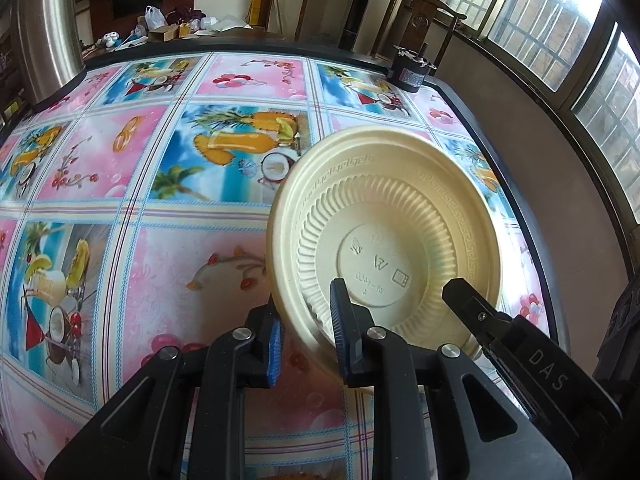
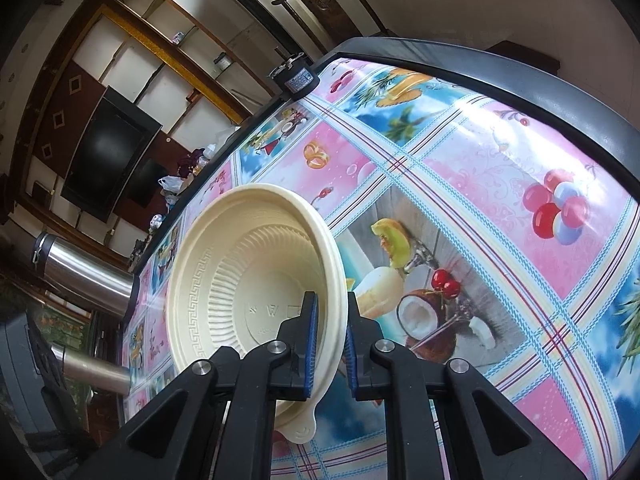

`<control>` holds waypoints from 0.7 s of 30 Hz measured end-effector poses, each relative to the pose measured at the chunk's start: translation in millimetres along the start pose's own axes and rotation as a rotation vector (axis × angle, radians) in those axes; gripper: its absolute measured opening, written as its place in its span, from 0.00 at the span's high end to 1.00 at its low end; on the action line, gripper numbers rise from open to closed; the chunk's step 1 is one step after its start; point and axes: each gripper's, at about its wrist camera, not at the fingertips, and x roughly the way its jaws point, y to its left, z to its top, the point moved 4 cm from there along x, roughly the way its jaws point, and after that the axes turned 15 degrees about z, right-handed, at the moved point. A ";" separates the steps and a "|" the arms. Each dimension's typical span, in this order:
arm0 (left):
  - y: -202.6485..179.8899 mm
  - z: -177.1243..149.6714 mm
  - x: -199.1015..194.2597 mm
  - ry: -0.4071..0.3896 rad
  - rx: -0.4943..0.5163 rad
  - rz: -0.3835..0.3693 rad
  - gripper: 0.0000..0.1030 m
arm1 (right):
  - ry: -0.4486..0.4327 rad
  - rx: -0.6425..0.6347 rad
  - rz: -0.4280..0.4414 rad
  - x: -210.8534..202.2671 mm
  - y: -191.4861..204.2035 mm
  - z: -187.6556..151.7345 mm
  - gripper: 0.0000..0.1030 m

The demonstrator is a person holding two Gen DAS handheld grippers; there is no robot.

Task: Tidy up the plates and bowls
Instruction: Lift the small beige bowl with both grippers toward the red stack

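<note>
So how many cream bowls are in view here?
1: a cream bowl, tilted above the table, its rim clamped by the right gripper. A second may be nested inside it.

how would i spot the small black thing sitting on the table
Start at the table with the bright fruit-print cloth and follow its far edge toward the windows. At that corner stands a squat black cylinder with a printed label: the only dark object standing on the cloth.

bowls: 1 | grippers: 2 | steel flasks: 2
</note>
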 end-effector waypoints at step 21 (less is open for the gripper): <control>74.3 -92.0 -60.6 0.021 -0.085 -0.029 0.83 | 0.106 0.031 0.161 -47.4 18.5 -90.8 0.90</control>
